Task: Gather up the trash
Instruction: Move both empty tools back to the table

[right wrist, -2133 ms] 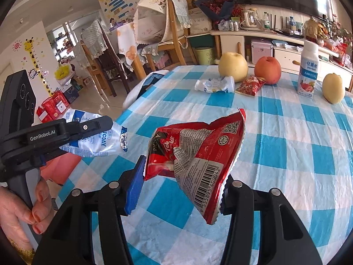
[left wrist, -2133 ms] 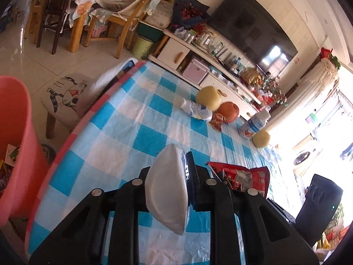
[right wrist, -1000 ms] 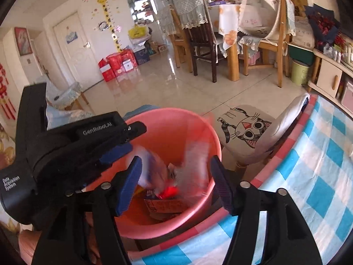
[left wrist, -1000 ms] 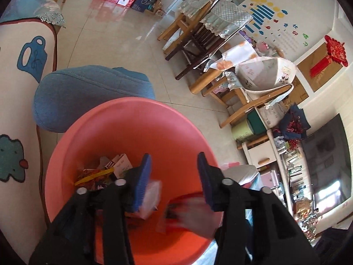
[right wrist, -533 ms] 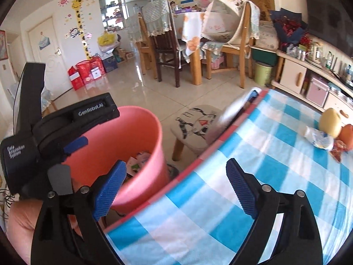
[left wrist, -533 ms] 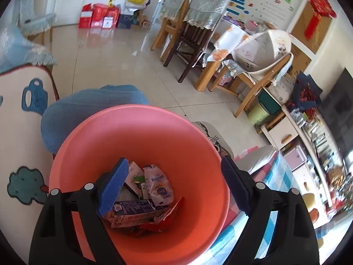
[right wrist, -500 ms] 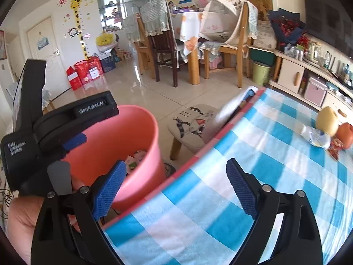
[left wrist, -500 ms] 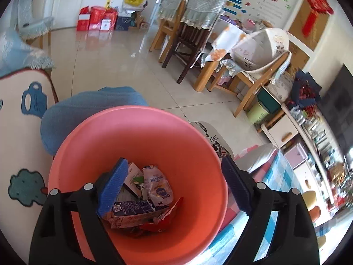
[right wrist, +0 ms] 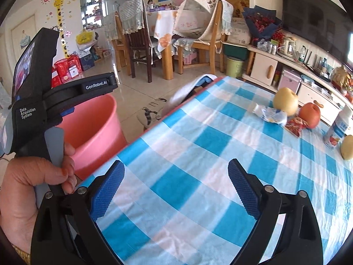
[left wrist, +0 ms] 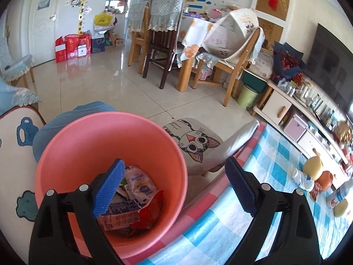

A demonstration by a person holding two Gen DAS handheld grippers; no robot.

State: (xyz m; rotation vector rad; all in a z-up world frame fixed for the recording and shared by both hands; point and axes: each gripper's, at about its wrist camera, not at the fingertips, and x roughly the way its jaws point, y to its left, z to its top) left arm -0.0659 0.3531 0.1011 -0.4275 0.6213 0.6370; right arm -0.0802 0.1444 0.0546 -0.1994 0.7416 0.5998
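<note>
Under the right tool [right wrist: 174,187] lies the big desk [right wrist: 198,154], covered with a blue and white checked cloth. Beside the desk's edge, down on the floor, stands a pink bucket [left wrist: 106,132]. Next to the bucket is a stool with a cat face [left wrist: 194,143] on its seat.

Inside the bucket lies the trash: a blue and white carton [left wrist: 119,215], a white pouch [left wrist: 140,182] and a red wrapper [left wrist: 150,212], all piled together at the bottom.

Over the bucket hangs the left tool [left wrist: 174,186]. Its jaws have just been opening and now stand wide apart with nothing between them. A hand [right wrist: 28,190] holds its handle in the right view.

Wide apart too are the jaws of the right tool; they have just been opening, and nothing is held in them.

Far off on the desk sit two yellow pears [right wrist: 285,100], a red apple [right wrist: 310,113] and a milk bottle [right wrist: 337,131]. Near the first pear lie a crumpled white bag [right wrist: 272,114] and a small red packet [right wrist: 295,124], touching each other.
</note>
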